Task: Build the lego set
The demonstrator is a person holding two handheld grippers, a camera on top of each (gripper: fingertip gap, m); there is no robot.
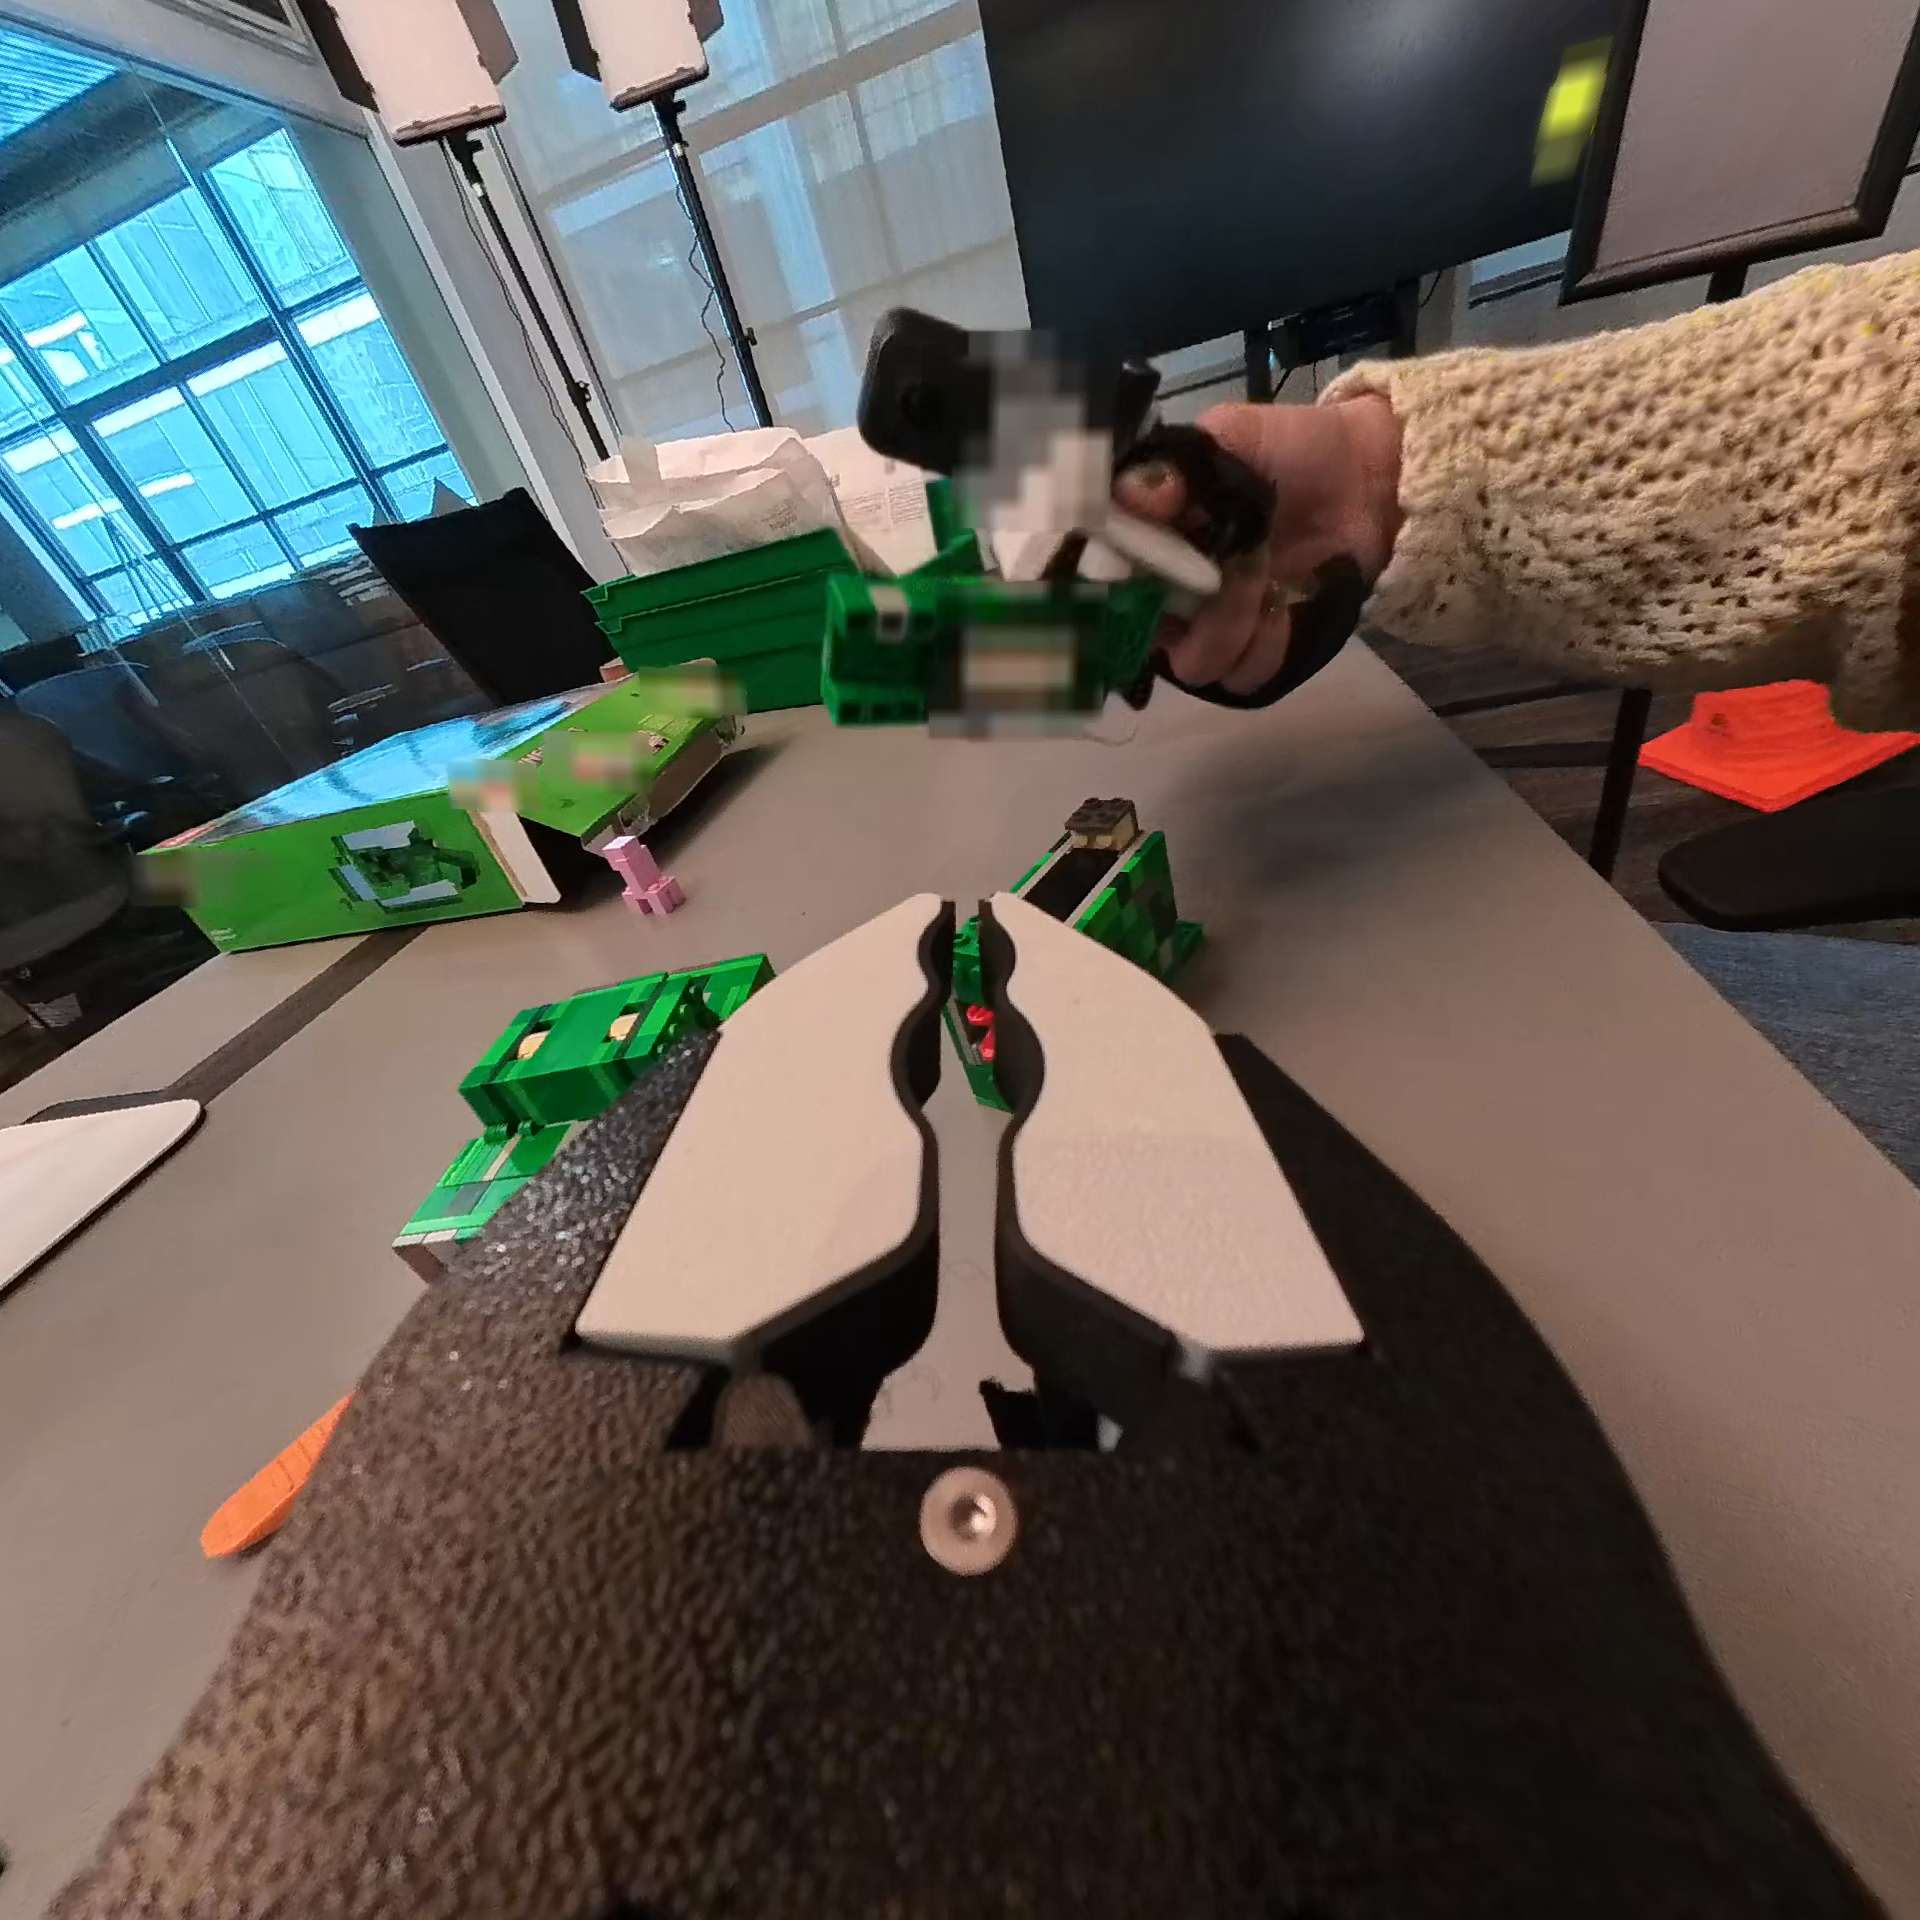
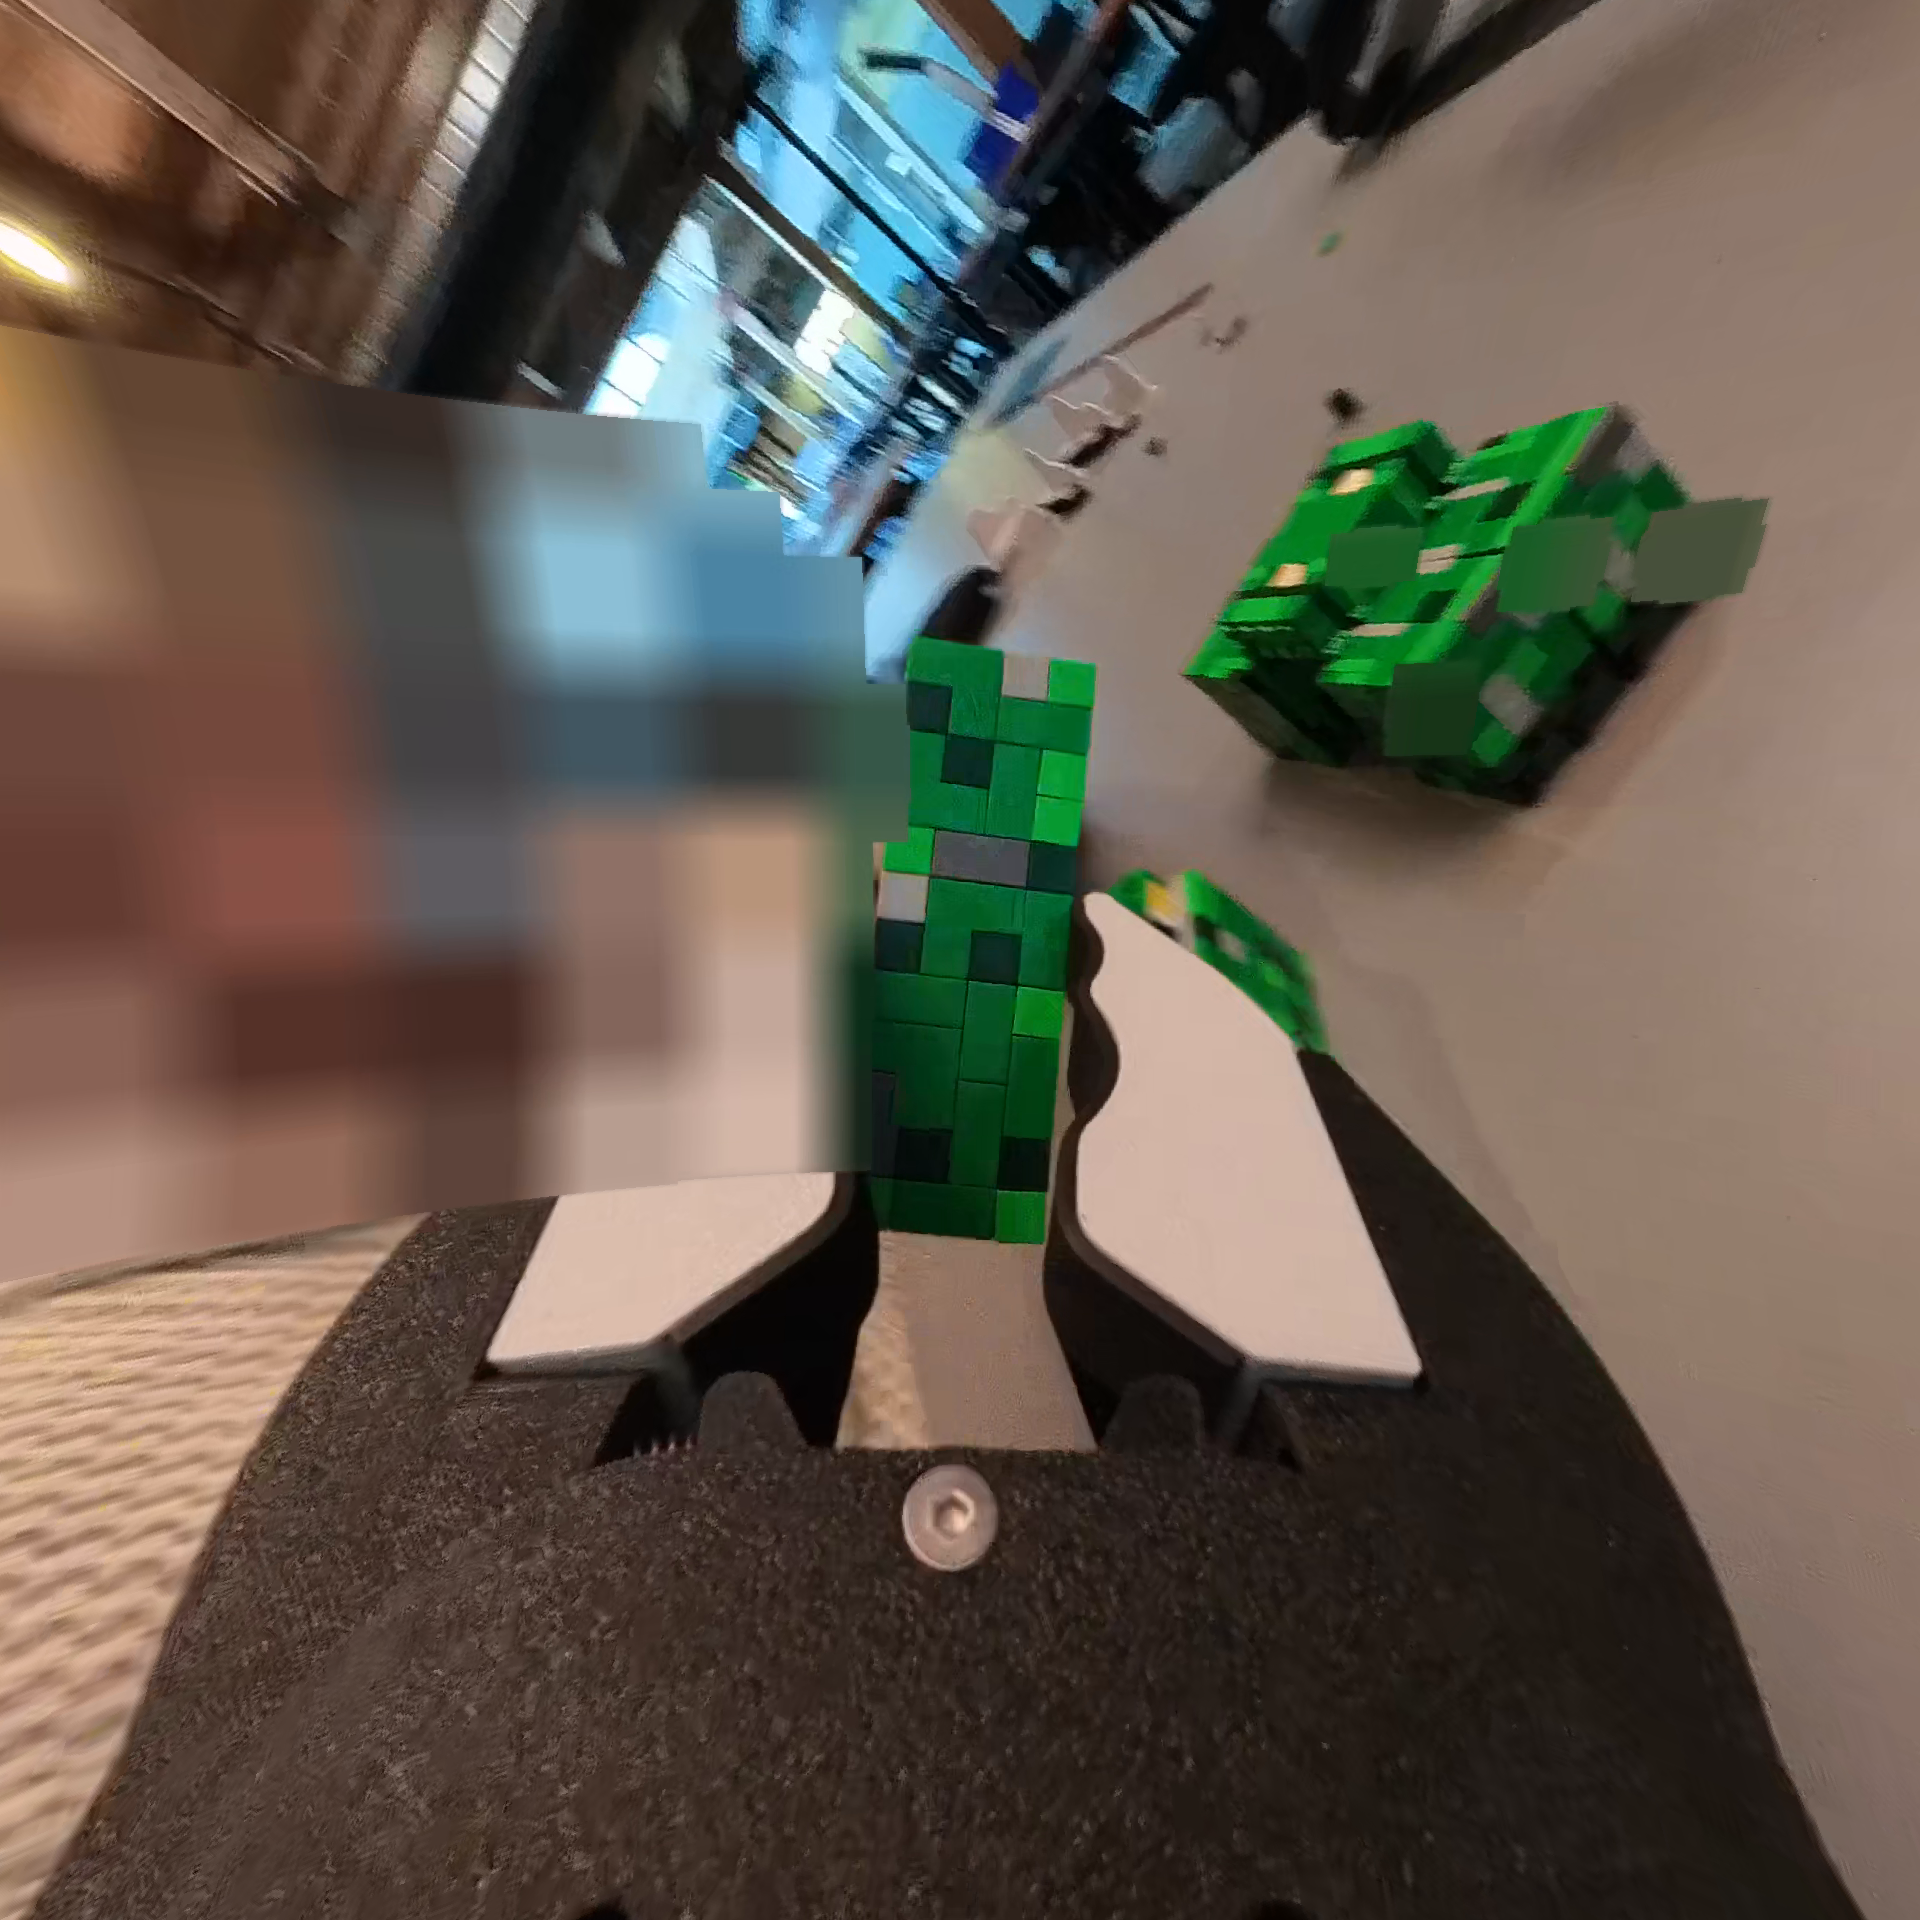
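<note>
My left gripper (image 1: 966, 920) is low over the grey table (image 1: 1351, 1039), its jaws nearly closed on a tilted green lego assembly (image 1: 1107, 904) with red parts showing in the gap. My right gripper (image 2: 977, 935) is shut on a tall green block with a pixel pattern (image 2: 977, 935); its left finger is hidden by a mosaic patch. In the left wrist view the right gripper (image 1: 1039, 582) holds that green block (image 1: 883, 655) in the air above the table's far side, held by a hand in a cream knitted sleeve (image 1: 1662, 499).
A second green lego assembly (image 1: 613, 1049) lies on the table at left and also shows in the right wrist view (image 2: 1434, 613). The green lego box (image 1: 416, 821), a pink figure (image 1: 649, 878), stacked green trays (image 1: 727, 613) and an orange tool (image 1: 281, 1475) are around. The left gripper's tips are roughly 10 cm from the right gripper's.
</note>
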